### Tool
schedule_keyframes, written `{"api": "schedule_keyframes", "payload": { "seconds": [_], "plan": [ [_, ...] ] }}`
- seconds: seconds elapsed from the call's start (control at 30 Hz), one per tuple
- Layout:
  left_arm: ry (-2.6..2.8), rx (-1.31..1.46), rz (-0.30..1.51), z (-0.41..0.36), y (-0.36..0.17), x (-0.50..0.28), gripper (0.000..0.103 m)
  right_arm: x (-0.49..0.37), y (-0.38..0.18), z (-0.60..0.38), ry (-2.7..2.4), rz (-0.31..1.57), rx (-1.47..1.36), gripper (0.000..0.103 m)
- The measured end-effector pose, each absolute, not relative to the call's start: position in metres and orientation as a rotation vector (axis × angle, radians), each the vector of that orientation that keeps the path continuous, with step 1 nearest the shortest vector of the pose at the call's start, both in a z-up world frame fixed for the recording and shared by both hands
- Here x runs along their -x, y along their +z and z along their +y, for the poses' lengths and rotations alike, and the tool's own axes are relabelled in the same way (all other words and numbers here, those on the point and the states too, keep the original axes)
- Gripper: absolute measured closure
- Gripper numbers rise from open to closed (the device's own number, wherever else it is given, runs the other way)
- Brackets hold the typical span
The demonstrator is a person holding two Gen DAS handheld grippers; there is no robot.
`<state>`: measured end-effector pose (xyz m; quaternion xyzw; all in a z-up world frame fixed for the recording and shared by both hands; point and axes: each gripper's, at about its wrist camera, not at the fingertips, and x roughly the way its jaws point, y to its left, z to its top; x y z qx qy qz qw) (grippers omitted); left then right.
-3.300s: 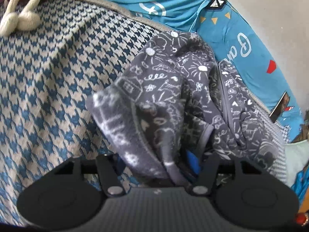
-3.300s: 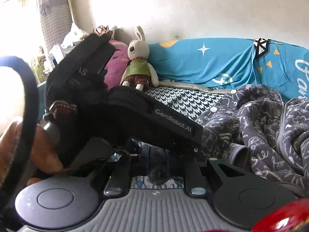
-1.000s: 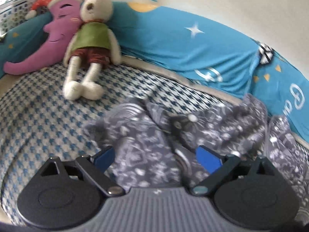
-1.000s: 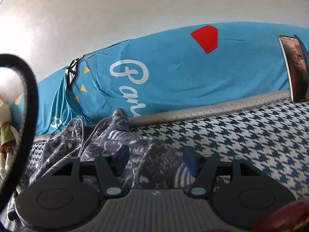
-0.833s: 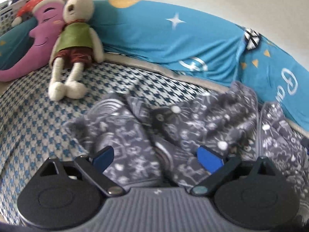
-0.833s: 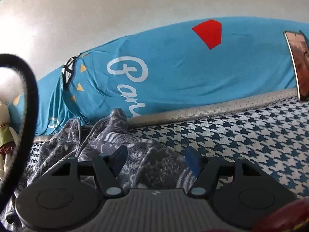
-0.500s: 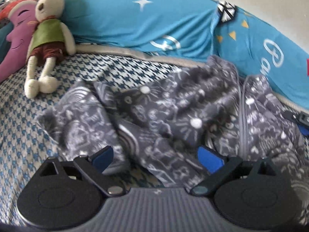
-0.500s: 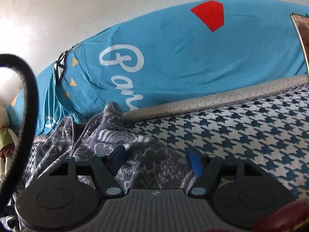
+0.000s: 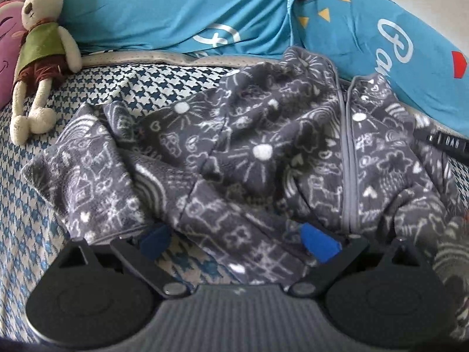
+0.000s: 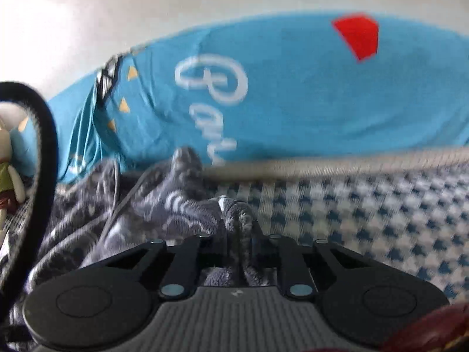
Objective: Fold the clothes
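Fingers, your left gripper (image 9: pixel 237 242): spread wide over the fleece hem.
Fingers, your right gripper (image 10: pixel 239 228): pinching a fleece fold.
Grey doodle-print fleece jacket (image 9: pixel 258 152): crumpled on the houndstooth bedcover (image 9: pixel 17 205).

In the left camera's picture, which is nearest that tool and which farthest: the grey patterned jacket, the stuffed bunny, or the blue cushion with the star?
1. The grey patterned jacket, lying right at the open left tool.
2. The stuffed bunny, off to the left on the checked cover.
3. The blue cushion with the star, at the back against the wall, behind the bunny.
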<state>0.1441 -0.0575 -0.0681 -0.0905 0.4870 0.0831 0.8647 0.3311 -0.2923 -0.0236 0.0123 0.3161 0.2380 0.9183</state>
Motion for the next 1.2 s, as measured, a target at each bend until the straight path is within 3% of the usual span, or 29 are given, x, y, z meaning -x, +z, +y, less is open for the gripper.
{"api": "schedule_keyframes", "payload": {
  "seconds": [0.3,0.43,0.5,0.67,1.2],
  "plan": [
    [0.144,0.168,1.012,-0.068,-0.069,-0.146,0.0,-0.322,0.023,-0.279,0.332,0.339,-0.009,0.089],
    [0.133,0.16,1.016,-0.07,-0.068,-0.146,0.0,-0.334,0.005,-0.269,0.3,0.409,0.039,0.087],
    [0.131,0.161,1.017,-0.069,-0.066,-0.147,0.0,-0.337,0.0,-0.266,0.29,0.449,0.04,0.076],
    [0.123,0.169,1.007,-0.065,-0.057,-0.147,0.0,-0.331,0.012,-0.272,0.315,0.437,-0.013,0.062],
    [0.117,0.163,0.966,-0.067,-0.044,-0.132,0.0,-0.277,0.019,-0.326,0.31,0.573,-0.142,0.057]
  ]
}}
